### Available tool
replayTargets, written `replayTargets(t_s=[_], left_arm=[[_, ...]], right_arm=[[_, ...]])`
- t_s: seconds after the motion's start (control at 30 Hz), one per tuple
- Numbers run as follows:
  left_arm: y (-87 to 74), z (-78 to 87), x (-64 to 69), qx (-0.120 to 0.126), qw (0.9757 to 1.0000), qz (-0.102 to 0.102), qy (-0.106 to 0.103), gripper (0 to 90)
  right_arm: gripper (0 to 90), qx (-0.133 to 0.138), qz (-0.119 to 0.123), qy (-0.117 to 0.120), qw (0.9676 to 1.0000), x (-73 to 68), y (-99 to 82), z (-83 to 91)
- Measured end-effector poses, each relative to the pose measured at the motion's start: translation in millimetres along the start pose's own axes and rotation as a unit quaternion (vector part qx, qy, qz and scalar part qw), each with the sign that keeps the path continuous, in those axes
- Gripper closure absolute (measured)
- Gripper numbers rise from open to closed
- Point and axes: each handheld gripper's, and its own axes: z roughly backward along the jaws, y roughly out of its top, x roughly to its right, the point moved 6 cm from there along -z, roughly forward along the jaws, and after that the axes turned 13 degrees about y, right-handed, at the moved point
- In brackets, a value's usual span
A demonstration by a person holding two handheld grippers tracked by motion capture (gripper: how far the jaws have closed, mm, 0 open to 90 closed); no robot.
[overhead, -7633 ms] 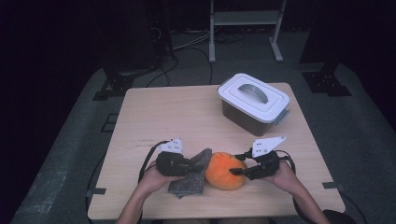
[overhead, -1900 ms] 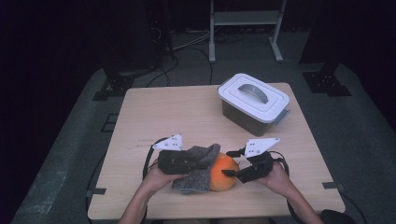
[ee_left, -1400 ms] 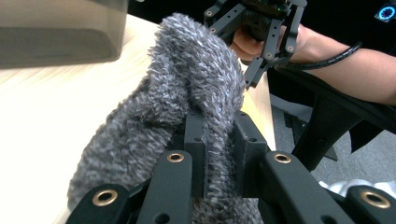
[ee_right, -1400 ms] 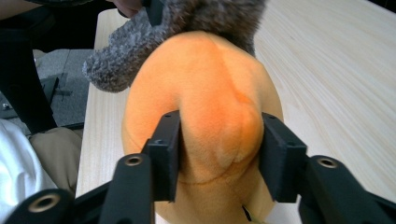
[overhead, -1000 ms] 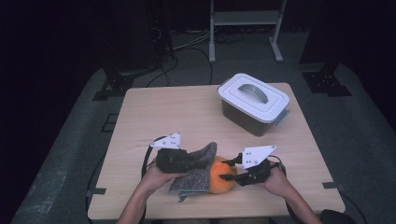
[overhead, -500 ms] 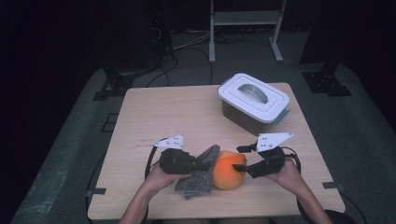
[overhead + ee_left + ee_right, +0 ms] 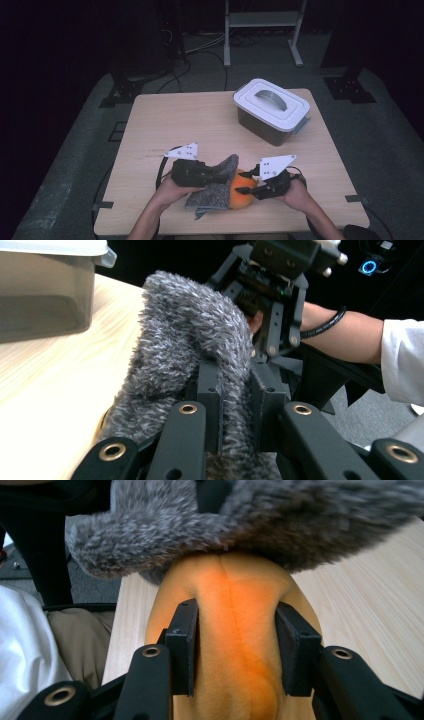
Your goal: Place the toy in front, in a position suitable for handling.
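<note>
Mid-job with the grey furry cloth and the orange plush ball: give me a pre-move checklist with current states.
1. Left gripper clamped on the grey furry cloth: ok.
2. Right gripper pinching the orange plush ball; its jaws have just been closing: ok.
3. Cloth draped over the ball's top: ok.
4. Ball resting on the table: cannot tell.
5. Lidded container clear of both grippers: ok.

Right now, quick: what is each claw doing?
Left claw: closed on the grey furry cloth.
Right claw: jaws have just been closing, pinching the orange plush ball.
</note>
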Motion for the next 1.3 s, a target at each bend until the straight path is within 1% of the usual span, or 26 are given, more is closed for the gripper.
replayTargets(t_s=[0.07, 0.13, 0.2, 0.27, 0.3, 0.33, 0.37, 0.43, 0.5, 0.53, 0.57, 0.63, 0.7, 0.77, 0.83, 0.87, 0.9, 0.93, 0.97, 1.03, 1.1, 1.17, 1.2, 1.23, 1.27, 1.3], left_arm=[[-5.7, -1.3, -5.4, -0.011, 0.9998, 0.0, 0.014, 78.7], [-8.7, 0.3, -11.3, -0.005, 0.9998, 0.012, 0.016, 78.7], [-11.4, 1.7, -15.9, -0.006, 0.9995, 0.017, 0.026, 78.7], [-13.9, 1.2, -18.3, -0.008, 0.9992, 0.021, 0.032, 78.7], [-16.0, -0.9, -19.2, -0.011, 0.9991, 0.023, 0.033, 78.6], [-17.5, -3.5, -19.6, -0.011, 0.999, 0.026, 0.034, 78.4], [-18.4, -6.3, -19.8, -0.009, 0.9989, 0.031, 0.033, 78.4], [-18.6, -10.6, -19.5, -0.002, 0.9988, 0.04, 0.027, 78.4], [-17.4, -12.9, -19.3, 0.003, 0.9986, 0.043, 0.03, 78.4], [-17.0, -13.5, -18.8, 0.002, 0.9986, 0.043, 0.031, 78.4], [-16.6, -14.3, -18.1, 0.004, 0.9985, 0.044, 0.032, 78.4], [-16.1, -16.1, -16.2, 0.005, 0.9985, 0.046, 0.029, 78.4], [-15.5, -18.0, -13.6, 0.003, 0.9988, 0.042, 0.026, 78.4], [-15.5, -19.4, -11.5, 0.0, 0.9989, 0.04, 0.024, 78.4], [-15.6, -19.6, -11.2, 0.003, 0.9989, 0.042, 0.022, 78.4], [-15.3, -19.0, -11.4, 0.004, 0.9989, 0.041, 0.022, 78.5], [-14.9, -18.3, -11.6, 0.004, 0.999, 0.04, 0.021, 78.5], [-14.0, -16.5, -11.6, 0.005, 0.999, 0.038, 0.022, 78.5], [-12.8, -14.7, -11.6, 0.007, 0.999, 0.038, 0.022, 78.5], [-8.3, -7.2, -10.5, 0.017, 0.9992, 0.032, 0.016, 78.5], [-3.0, -1.3, -8.1, 0.03, 0.9991, 0.028, 0.01, 78.6], [0.0, 3.0, -7.1, 0.031, 0.9992, 0.02, 0.013, 78.6], [-0.9, 2.8, -7.6, 0.029, 0.9992, 0.02, 0.018, 78.6], [-5.7, -0.2, -9.1, 0.019, 0.9993, 0.021, 0.025, 78.6], [-10.1, -3.0, -10.0, 0.008, 0.9994, 0.023, 0.026, 78.6], [-15.0, -6.4, -11.2, 0.006, 0.9993, 0.031, 0.02, 78.6]], right_arm=[[56.0, -0.001, 0.003, 0.0, 1.0, 2.1, -0.8, -3.8], [53.4, -0.001, -0.005, -0.004, 1.0, 6.9, -2.6, -2.4], [49.4, 0.003, -0.022, -0.01, 0.9997, 13.0, -6.5, 3.0], [45.1, 0.009, -0.052, -0.022, 0.9984, 20.7, -12.4, 10.8], [43.8, 0.011, -0.06, -0.027, 0.9978, 22.7, -14.2, 13.7], [42.7, 0.012, -0.077, -0.049, 0.9957, 28.1, -18.3, 22.6], [42.7, 0.012, -0.077, -0.049, 0.9957, 28.1, -18.3, 22.6], [41.2, 0.0, -0.084, -0.072, 0.9938, 29.6, -18.1, 29.0], [40.2, -0.016, -0.075, -0.092, 0.9927, 27.3, -14.7, 33.5], [39.2, -0.022, -0.074, -0.097, 0.9923, 26.1, -13.2, 34.6], [37.4, -0.027, -0.075, -0.095, 0.9923, 23.7, -11.1, 35.4], [33.3, -0.026, -0.081, -0.075, 0.9935, 19.5, -7.6, 33.5], [27.8, -0.033, -0.086, -0.059, 0.994, 16.7, -7.4, 26.2], [26.5, -0.038, -0.091, -0.053, 0.9937, 16.7, -9.3, 20.1], [30.7, -0.026, -0.099, -0.044, 0.9937, 17.5, -11.1, 15.6], [34.9, -0.018, -0.099, -0.042, 0.994, 17.5, -11.7, 14.2], [41.6, -0.008, -0.098, -0.041, 0.9944, 17.2, -11.9, 12.8], [47.2, -0.003, -0.094, -0.04, 0.9948, 16.4, -11.9, 12.0], [52.1, 0.01, -0.079, -0.04, 0.996, 14.2, -10.3, 11.6], [54.8, 0.034, -0.069, -0.038, 0.9963, 12.4, -6.4, 12.2], [55.4, 0.055, -0.062, -0.029, 0.9962, 10.9, -1.2, 11.7], [55.2, 0.067, -0.058, -0.02, 0.9959, 11.7, 0.6, 9.4], [54.9, 0.066, -0.057, -0.014, 0.9961, 12.7, -0.3, 7.4], [54.1, 0.058, -0.059, -0.011, 0.9965, 13.7, -2.8, 4.8], [53.5, 0.03, -0.058, -0.01, 0.9978, 15.0, -8.6, 0.1], [53.4, 0.011, -0.049, -0.011, 0.9987, 15.6, -12.7, -2.3]])
